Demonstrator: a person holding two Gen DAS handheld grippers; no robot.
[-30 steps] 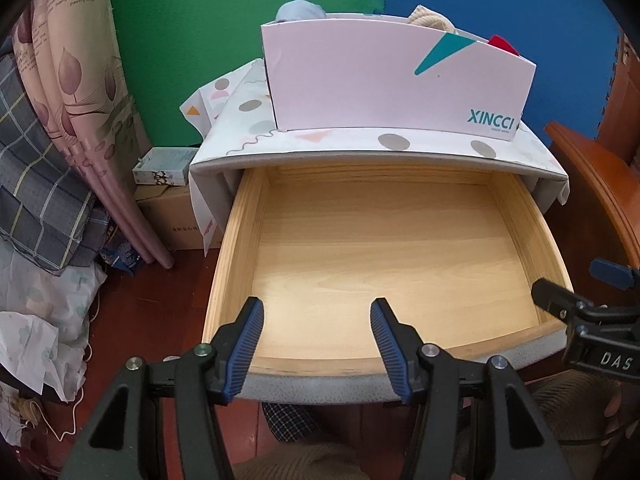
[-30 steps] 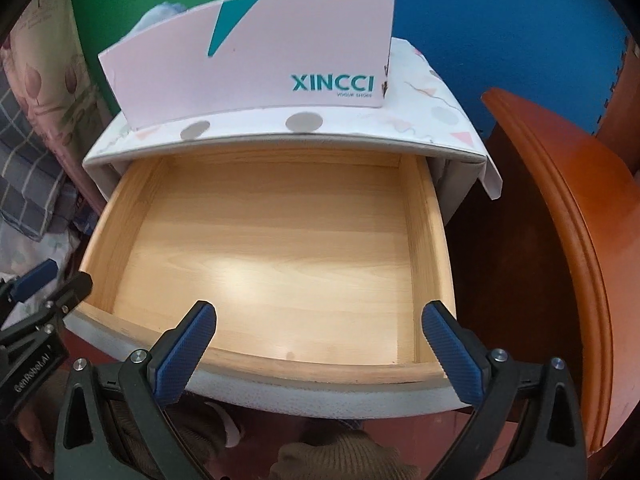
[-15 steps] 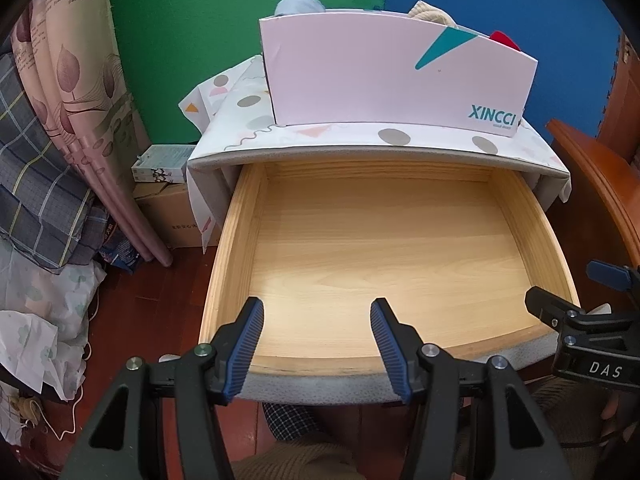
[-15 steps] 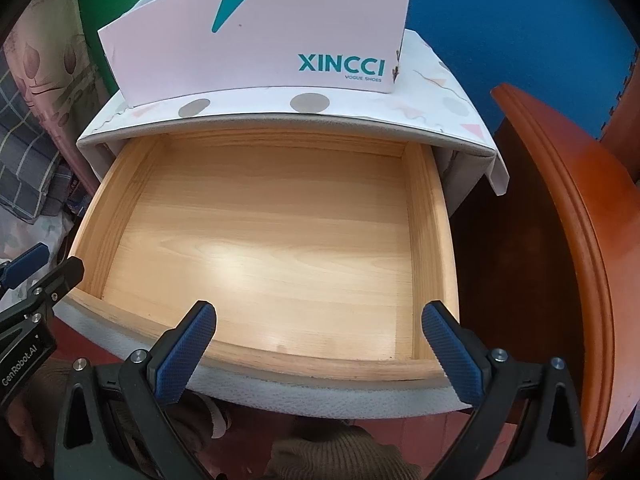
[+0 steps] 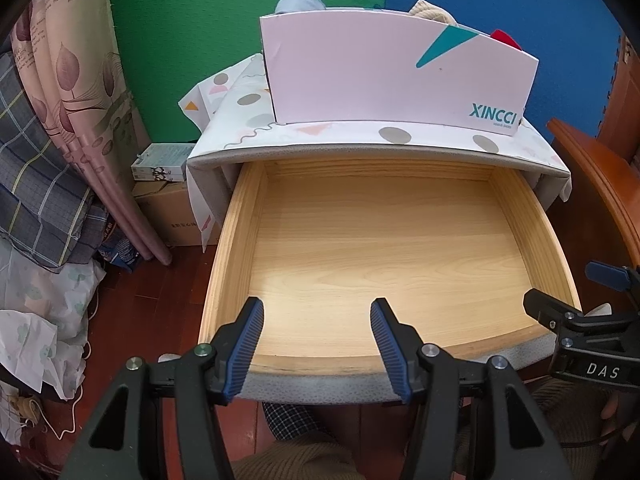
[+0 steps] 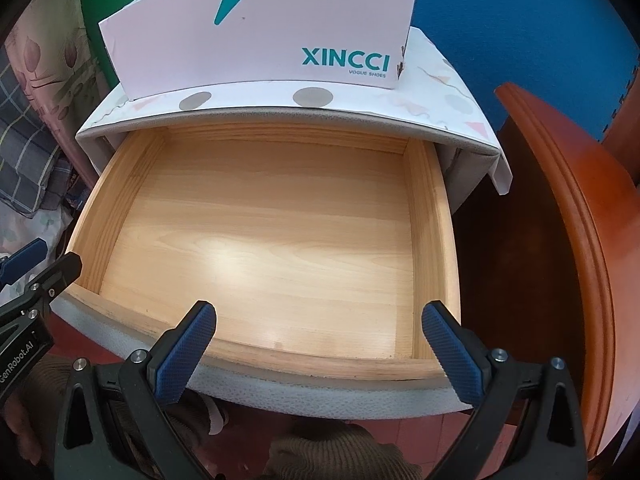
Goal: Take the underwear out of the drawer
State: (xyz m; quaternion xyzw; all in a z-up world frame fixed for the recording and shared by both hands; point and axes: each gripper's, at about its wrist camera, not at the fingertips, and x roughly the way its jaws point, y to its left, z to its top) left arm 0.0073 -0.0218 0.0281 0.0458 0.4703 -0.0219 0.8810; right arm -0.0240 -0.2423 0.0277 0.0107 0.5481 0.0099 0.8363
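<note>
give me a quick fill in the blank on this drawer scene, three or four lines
1. The drawer is pulled ____.
2. Inside the drawer, only its bare ____ floor shows.
3. The box on the nightstand reads ____.
4. Both the left claw and the right claw hold ____.

Missing words: open; wooden; XINCCI; nothing

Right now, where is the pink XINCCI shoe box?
In both wrist views the pink XINCCI shoe box stands on the nightstand's patterned top, directly above and behind the open wooden drawer, against the green and blue wall.
</note>
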